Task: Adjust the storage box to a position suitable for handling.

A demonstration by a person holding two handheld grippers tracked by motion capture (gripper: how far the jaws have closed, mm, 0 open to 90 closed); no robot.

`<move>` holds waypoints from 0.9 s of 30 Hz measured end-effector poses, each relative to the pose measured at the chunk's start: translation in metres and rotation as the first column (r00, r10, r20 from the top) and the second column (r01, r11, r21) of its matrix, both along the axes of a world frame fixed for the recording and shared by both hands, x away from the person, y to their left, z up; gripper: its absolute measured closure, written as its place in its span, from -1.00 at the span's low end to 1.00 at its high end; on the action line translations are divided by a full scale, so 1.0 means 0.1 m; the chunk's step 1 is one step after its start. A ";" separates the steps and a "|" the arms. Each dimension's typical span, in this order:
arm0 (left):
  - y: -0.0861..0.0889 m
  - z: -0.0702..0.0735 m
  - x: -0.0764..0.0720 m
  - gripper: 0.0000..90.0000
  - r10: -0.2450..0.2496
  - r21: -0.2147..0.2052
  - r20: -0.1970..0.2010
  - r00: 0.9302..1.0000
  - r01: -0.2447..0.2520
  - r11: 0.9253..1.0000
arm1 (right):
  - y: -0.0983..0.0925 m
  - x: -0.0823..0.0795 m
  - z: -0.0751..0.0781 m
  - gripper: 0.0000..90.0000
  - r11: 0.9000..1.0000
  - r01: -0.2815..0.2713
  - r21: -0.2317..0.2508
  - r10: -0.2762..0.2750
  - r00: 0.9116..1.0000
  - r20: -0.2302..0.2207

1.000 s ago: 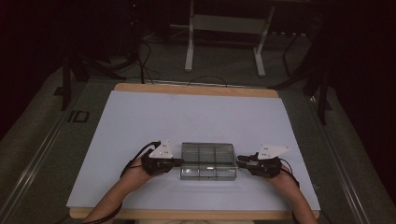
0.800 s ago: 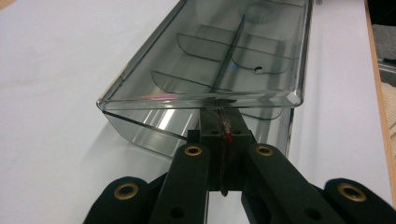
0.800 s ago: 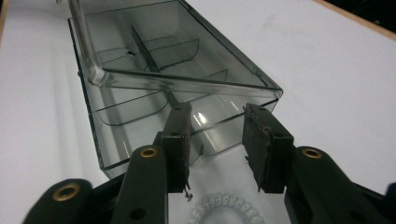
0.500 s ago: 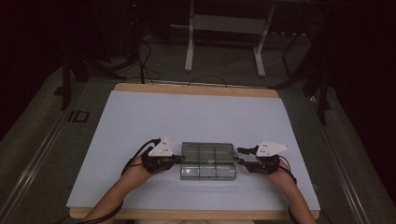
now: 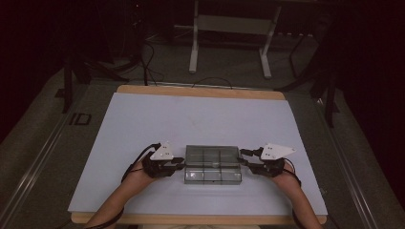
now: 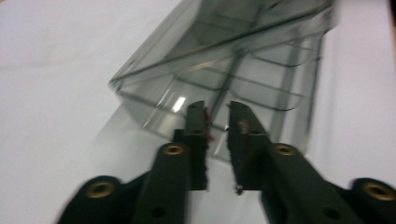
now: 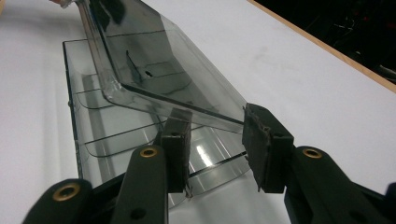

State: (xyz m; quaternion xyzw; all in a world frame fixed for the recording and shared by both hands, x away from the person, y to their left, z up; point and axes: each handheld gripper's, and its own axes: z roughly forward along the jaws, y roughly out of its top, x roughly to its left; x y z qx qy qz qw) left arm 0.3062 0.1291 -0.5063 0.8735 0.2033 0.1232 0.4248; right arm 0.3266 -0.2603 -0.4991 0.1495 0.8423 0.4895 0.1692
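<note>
Dim room, pale table (image 5: 143,124) — from above, the clear compartment box (image 5: 212,164) sits between both claws, lid now partly raised. Left gripper (image 6: 217,119), just eased apart, gapes at the box's end. Right gripper (image 7: 217,128) — jaws part-open, holding nothing — sits beneath the tilted lid (image 7: 159,70).

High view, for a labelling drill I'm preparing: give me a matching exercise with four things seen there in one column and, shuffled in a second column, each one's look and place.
Things:
1. compartment box
2. sheet
3. table rim
4. stand

Look and place:
a. white, covering the tabletop
b. pale metal, on the floor beyond the table
c. smoky clear plastic, on the sheet's near half
d. wooden, bare along the far edge

Pairs: 1-c, 2-a, 3-d, 4-b
</note>
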 end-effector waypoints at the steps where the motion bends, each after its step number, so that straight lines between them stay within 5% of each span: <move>1: 0.01 0.00 0.01 0.56 0.013 -0.006 0.006 1.000 -0.013 1.000 | 0.00 0.00 0.00 0.39 1.000 0.000 -0.003 0.000 1.000 0.001; 11: -0.03 0.13 0.09 0.33 0.060 -0.046 0.084 0.995 -0.056 0.997 | 0.02 0.00 0.04 0.41 1.000 0.007 -0.001 -0.007 1.000 0.022; 27: -0.12 0.20 0.13 0.54 0.042 -0.048 0.118 0.992 -0.037 0.998 | 0.02 0.06 0.09 0.52 1.000 0.014 0.003 -0.014 0.999 0.031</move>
